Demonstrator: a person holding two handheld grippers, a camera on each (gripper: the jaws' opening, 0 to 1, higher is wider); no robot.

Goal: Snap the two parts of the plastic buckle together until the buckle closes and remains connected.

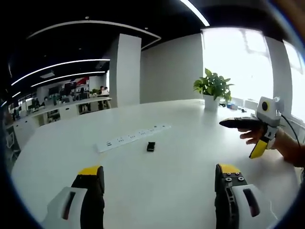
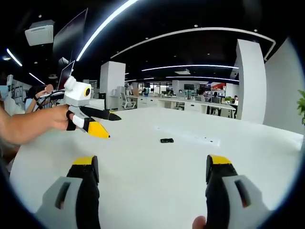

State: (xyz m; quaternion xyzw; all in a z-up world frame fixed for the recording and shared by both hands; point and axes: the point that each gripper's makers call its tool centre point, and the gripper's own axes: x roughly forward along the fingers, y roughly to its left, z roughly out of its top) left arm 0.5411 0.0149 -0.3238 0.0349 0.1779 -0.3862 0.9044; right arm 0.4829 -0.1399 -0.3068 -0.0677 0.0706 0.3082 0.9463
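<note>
A buckle (image 1: 151, 146) lies out in the open middle of the desk (image 1: 181, 124), just beside a power strip (image 1: 132, 138) that runs along behind it toward the desk's far edge. A potted plant (image 1: 212, 90) stands at the far edge by the window, well apart from both. In the right gripper view, the buckle (image 2: 167, 140) sits mid-desk, before rows of office desks (image 2: 186, 102) beyond.

Big white table (image 1: 181, 143) with a white power strip (image 1: 131, 138) lying flat on it. Past the strip, at the table's far edge, sits a potted green plant (image 1: 213, 90). Office desks (image 2: 190, 102) are way behind the table.
</note>
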